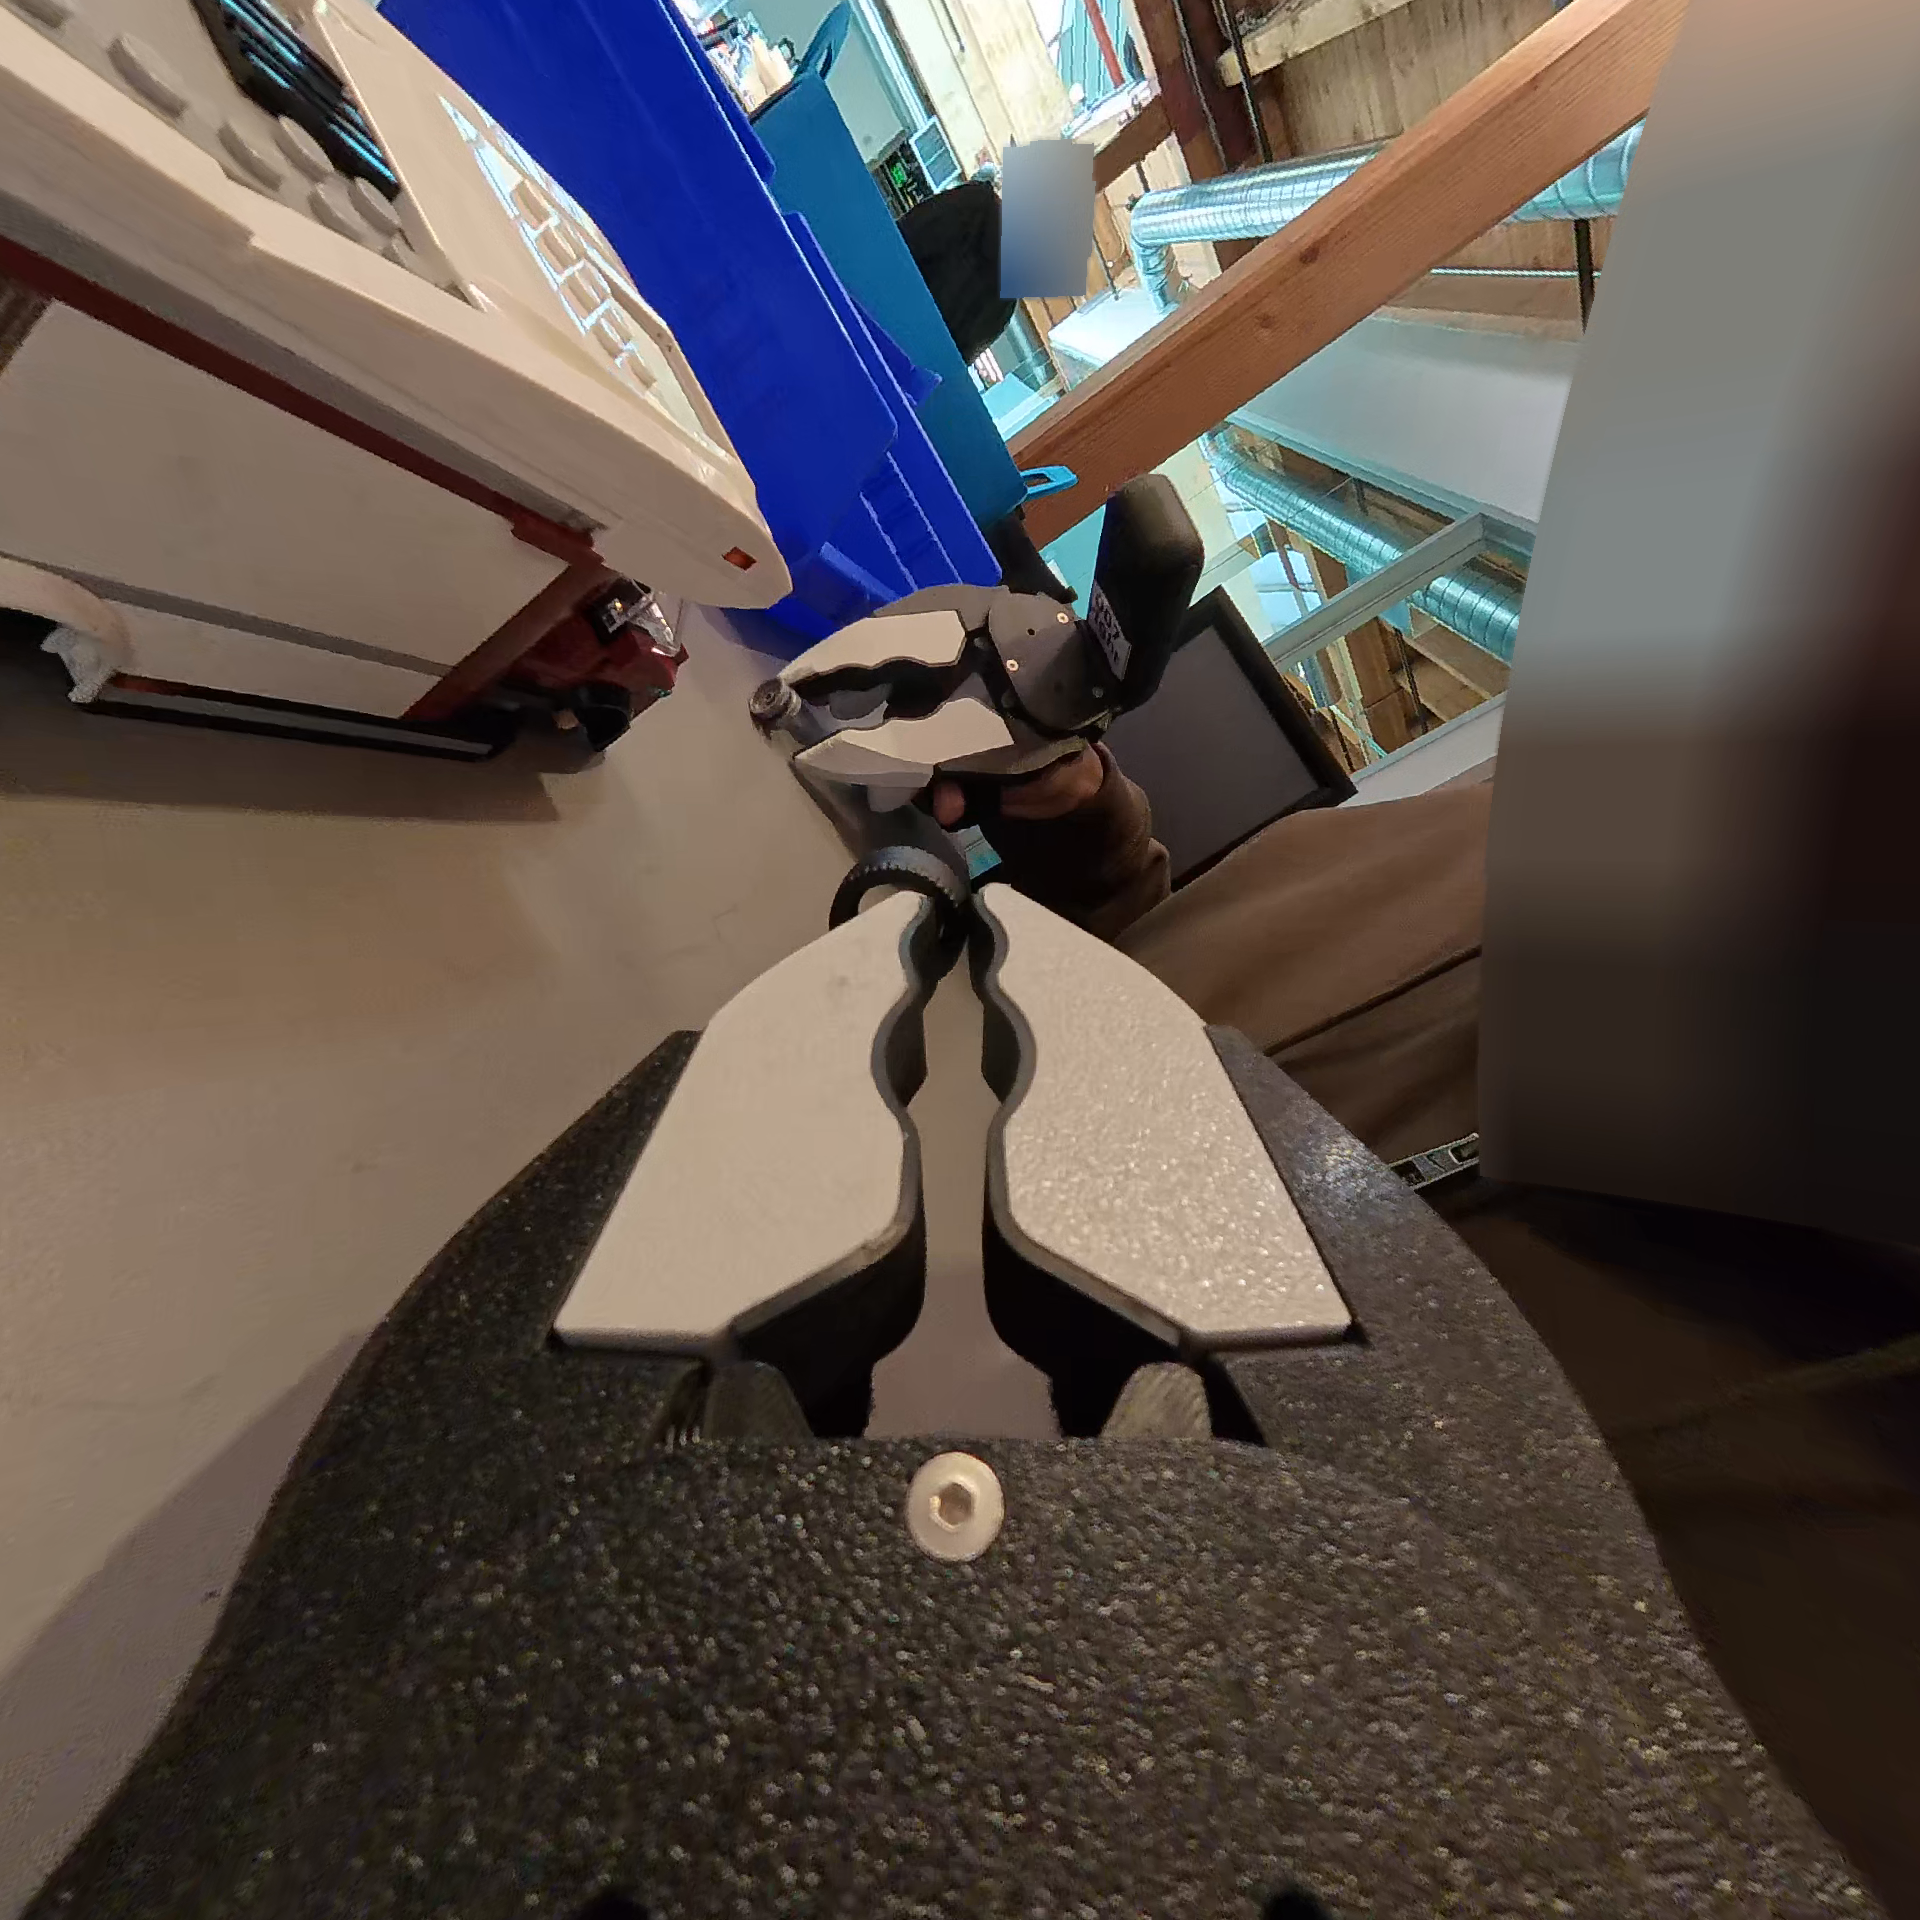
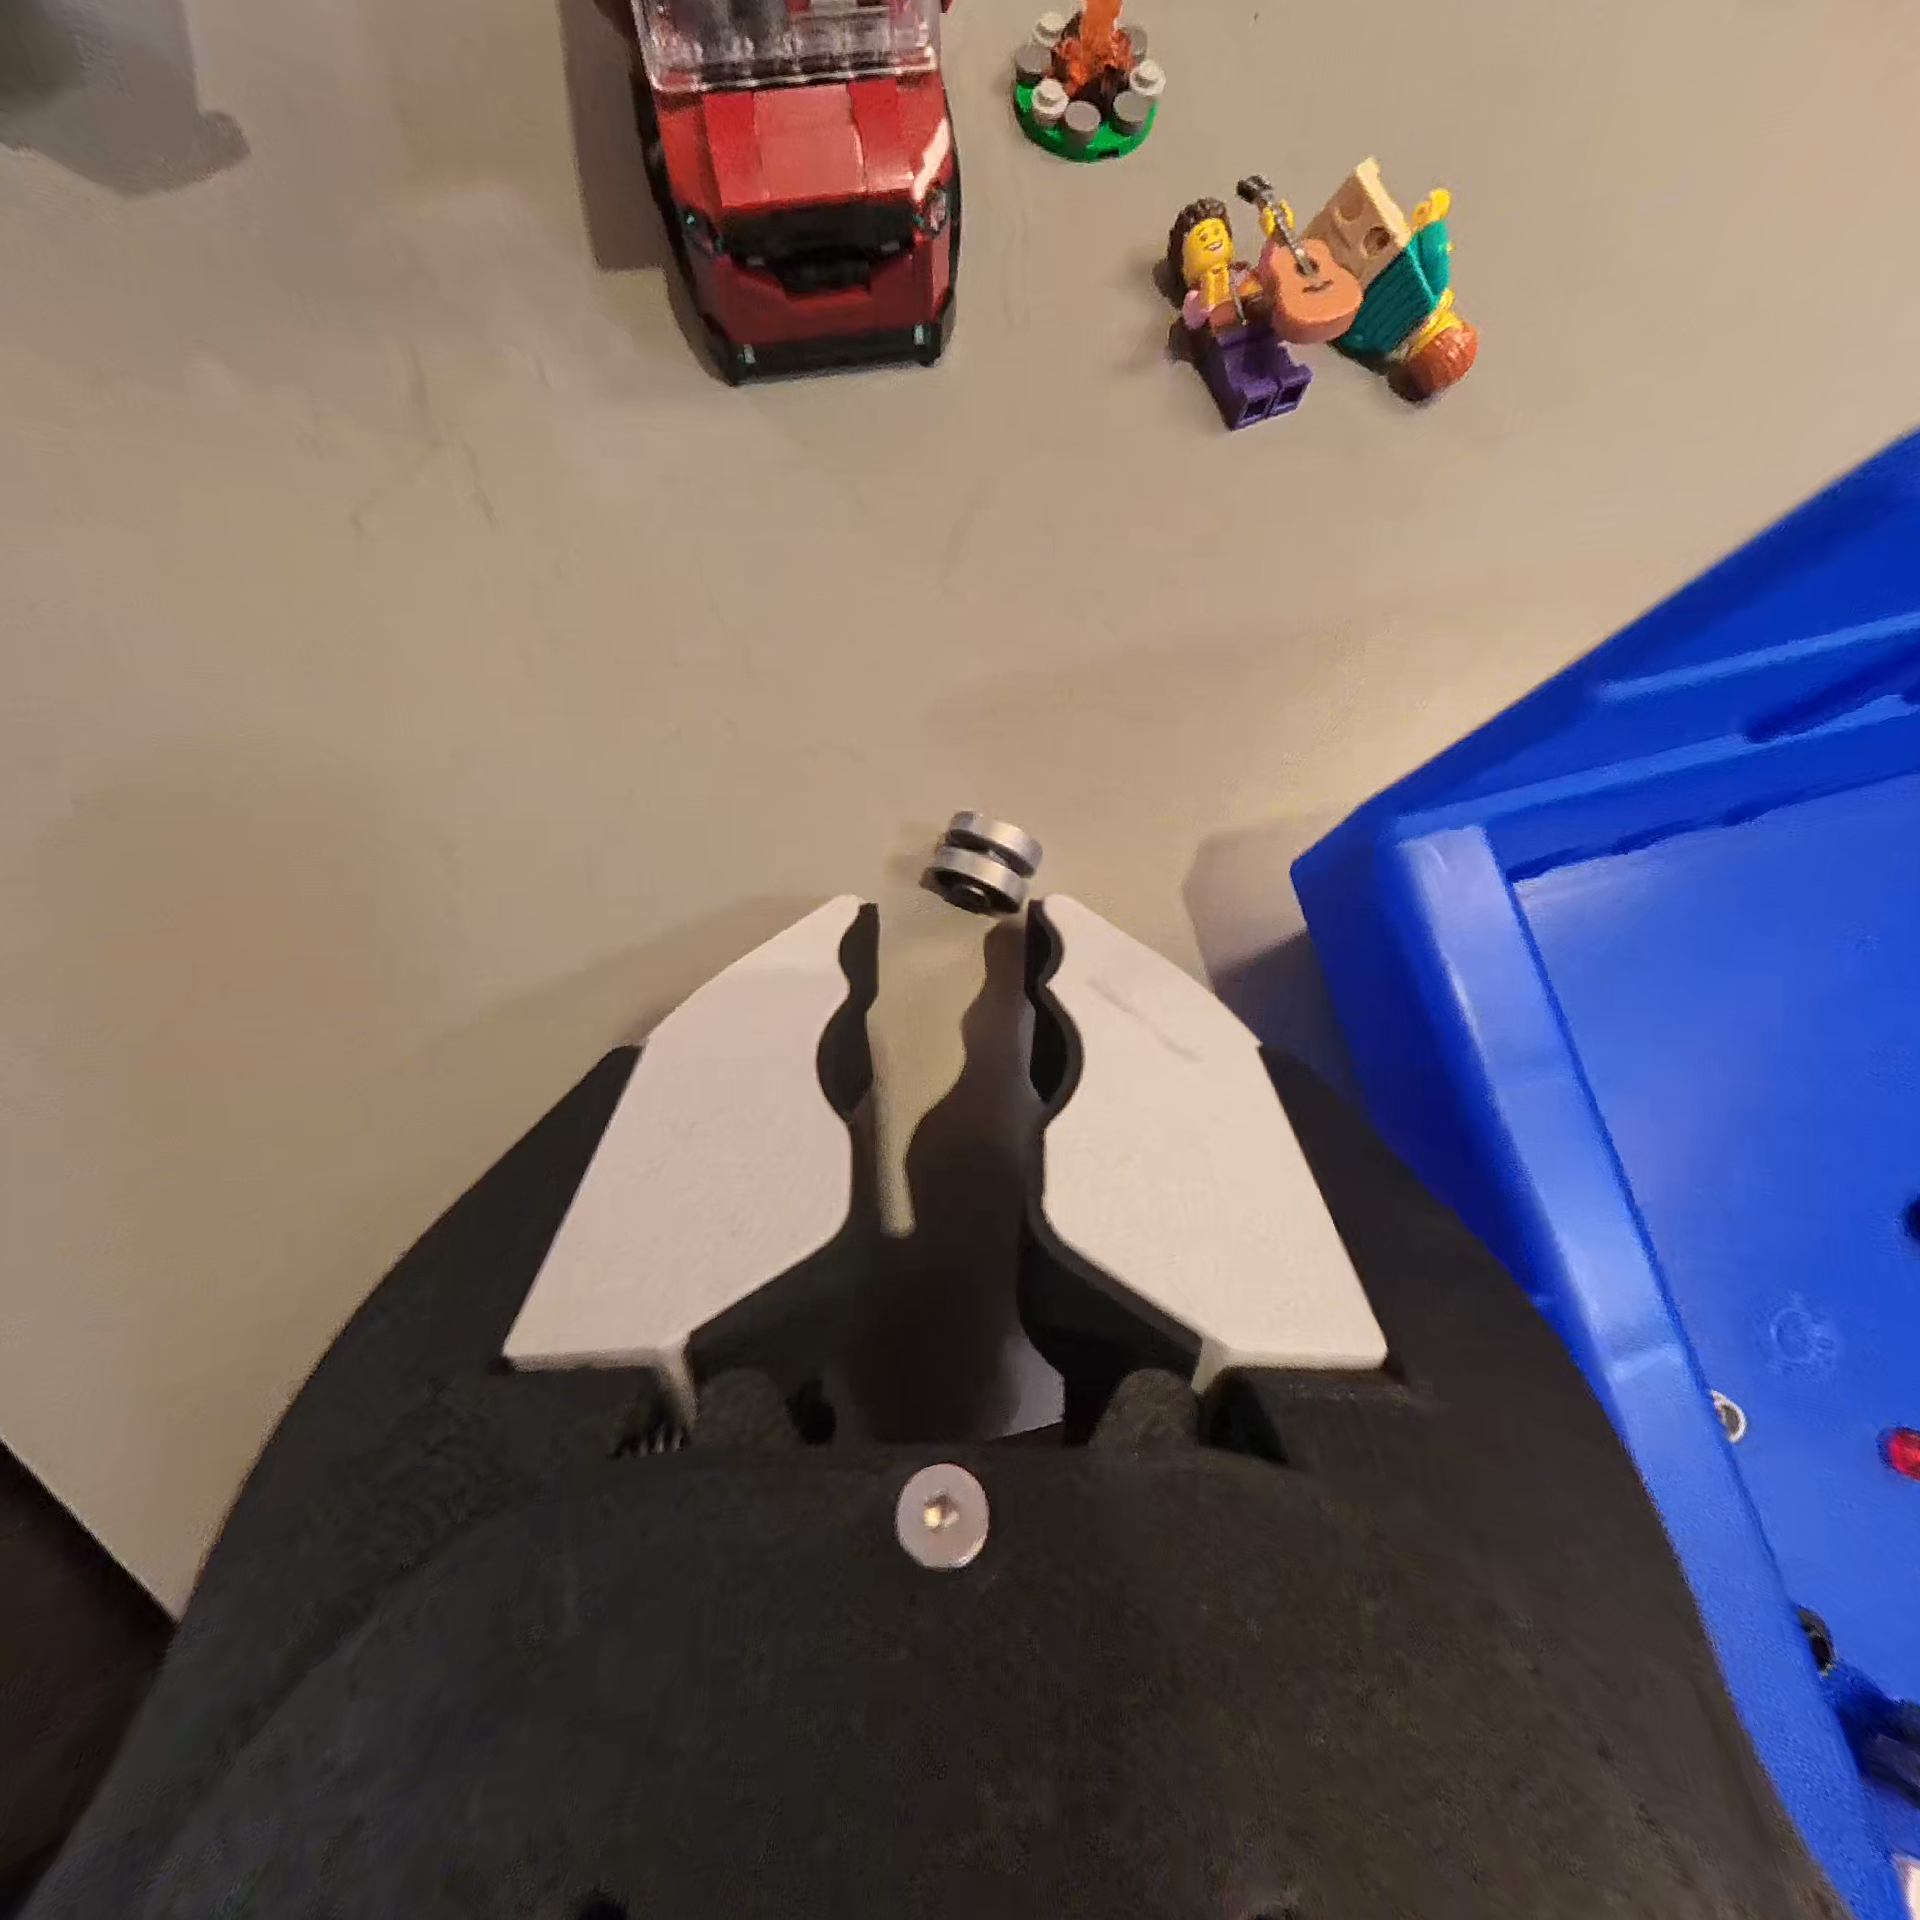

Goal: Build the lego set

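Claws number two: left (image 1: 948, 914) pinches one black tyre (image 1: 902, 875), right (image 2: 951, 904) spread.

Wheel hub (image 2: 981, 864) lay on the table (image 2: 416, 675) just ahead of the right gripper (image 2: 951, 914), bin (image 2: 1558, 1039) to its right, toy car (image 2: 805, 197) and figures (image 2: 1309, 291) farther ahead.

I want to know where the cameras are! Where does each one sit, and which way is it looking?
Left wrist view: sits on the left hand-held gripper, looking low along the beige table; its fingers pinch a black toothed ring. The other gripper and a person's hand show beyond.
Right wrist view: sits on the right hand-held gripper, looking down at the table; its open fingers flank a small silver wheel.
Both views share: the red toy car, blue bin, silver wheel.
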`<state>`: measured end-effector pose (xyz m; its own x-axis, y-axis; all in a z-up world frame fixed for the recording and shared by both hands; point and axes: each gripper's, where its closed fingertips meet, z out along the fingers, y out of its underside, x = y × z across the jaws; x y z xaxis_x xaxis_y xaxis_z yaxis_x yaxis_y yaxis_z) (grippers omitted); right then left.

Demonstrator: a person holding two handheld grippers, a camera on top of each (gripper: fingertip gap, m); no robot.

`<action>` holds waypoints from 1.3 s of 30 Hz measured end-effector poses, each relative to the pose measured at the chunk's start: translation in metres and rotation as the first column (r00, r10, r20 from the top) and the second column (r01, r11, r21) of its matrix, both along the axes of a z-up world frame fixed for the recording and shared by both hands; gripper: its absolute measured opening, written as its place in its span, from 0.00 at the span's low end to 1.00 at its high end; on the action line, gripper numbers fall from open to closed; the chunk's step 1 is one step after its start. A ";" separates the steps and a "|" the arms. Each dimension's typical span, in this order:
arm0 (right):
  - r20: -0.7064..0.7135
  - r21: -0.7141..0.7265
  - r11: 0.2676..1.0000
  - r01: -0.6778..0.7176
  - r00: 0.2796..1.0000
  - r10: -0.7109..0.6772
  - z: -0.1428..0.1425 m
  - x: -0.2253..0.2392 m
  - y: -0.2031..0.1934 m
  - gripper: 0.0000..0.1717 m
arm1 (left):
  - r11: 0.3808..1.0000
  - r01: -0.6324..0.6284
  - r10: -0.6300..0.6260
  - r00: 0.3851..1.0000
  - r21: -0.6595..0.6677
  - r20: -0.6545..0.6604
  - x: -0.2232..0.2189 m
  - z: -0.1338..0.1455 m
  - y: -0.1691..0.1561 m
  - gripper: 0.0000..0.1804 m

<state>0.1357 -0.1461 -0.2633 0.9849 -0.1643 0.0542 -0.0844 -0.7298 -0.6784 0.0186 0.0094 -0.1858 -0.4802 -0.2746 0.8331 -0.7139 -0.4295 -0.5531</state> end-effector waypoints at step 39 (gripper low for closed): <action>0.073 0.040 0.998 -0.046 0.996 0.043 0.010 -0.006 0.094 0.18 | 0.997 0.006 -0.007 1.000 0.073 0.004 -0.004 -0.005 -0.007 0.03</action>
<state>0.1297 -0.0518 -0.2535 0.9851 -0.1240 0.1190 -0.0026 -0.7029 -0.7113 0.0151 0.0023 -0.1905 -0.4853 -0.3313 0.8091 -0.7144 -0.3833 -0.5854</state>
